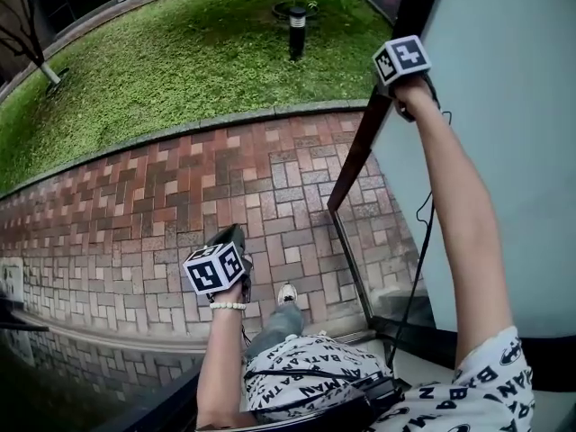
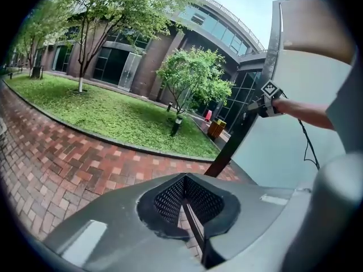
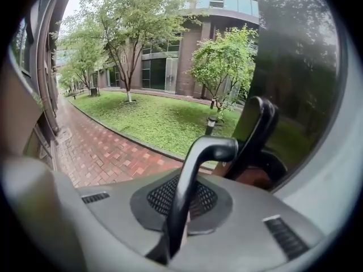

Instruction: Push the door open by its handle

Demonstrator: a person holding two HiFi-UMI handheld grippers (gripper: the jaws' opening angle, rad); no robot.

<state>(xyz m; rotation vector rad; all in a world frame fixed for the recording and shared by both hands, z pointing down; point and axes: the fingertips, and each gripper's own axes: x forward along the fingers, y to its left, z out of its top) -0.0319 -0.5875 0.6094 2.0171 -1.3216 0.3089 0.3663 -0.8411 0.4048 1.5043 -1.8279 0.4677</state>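
Head view: the right gripper (image 1: 402, 61) is raised at 1 o'clock on an outstretched arm, against the dark edge of the glass door (image 1: 504, 151). The door already stands ajar over the brick paving (image 1: 180, 196). The left gripper (image 1: 220, 264) hangs low at 7 o'clock, well apart from the door. A black cable (image 1: 423, 241) droops from the right gripper beside the door frame. With the arm this extended, I judge that more swing could pull the door beyond reach, and the slack cable might catch on the frame.

Left gripper view: the left gripper's jaws are pressed together with only a thin seam between them, and they hold nothing. The door rises at 2 o'clock.

Right gripper view: the jaws are clamped on the shaft of the black door handle (image 3: 195, 174), which curves up toward 1 o'clock. Its reflection (image 3: 258, 123) shows in the glass just beyond. The handle is smooth and rounded, so an off-axis push would probably let it slide or twist out of the jaws, and the door could then swing back.
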